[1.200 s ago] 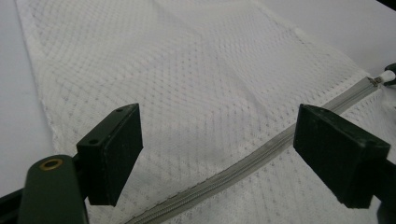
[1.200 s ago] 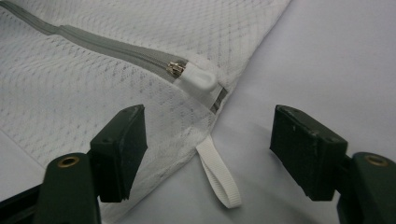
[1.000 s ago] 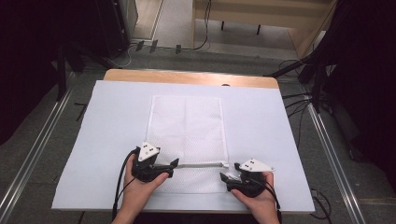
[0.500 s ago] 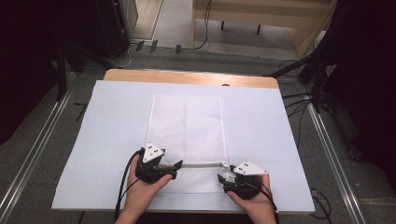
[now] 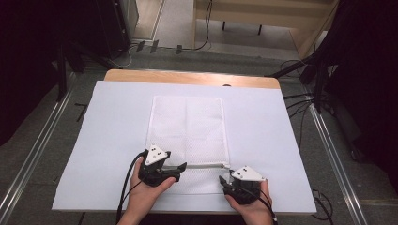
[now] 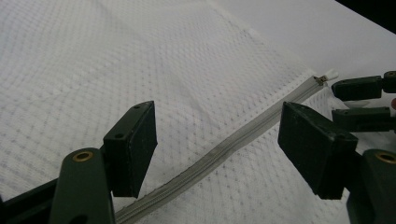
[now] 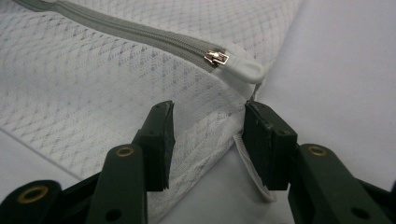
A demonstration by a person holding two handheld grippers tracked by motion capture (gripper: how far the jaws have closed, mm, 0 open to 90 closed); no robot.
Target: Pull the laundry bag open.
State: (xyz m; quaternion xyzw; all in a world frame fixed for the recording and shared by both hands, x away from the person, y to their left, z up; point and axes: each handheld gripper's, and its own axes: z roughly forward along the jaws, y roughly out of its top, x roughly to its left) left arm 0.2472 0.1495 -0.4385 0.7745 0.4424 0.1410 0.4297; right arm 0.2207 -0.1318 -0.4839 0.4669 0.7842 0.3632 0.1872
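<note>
Bright, even light falls from overhead on the white table cover (image 5: pixel 117 140) — the room around it sinks into near-black. The high view is soft and grainy; both gripper views are dimmer, their nearest jaws blurred.

Your white mesh bag (image 5: pixel 187 133) lies flat on the white table cover (image 5: pixel 108 122), long side running away from you. Its grey zipper (image 6: pixel 243 135) crosses the near end, closed along its length. The metal slider with its white pull tab (image 7: pixel 236 65) sits at the bag's right edge.
</note>
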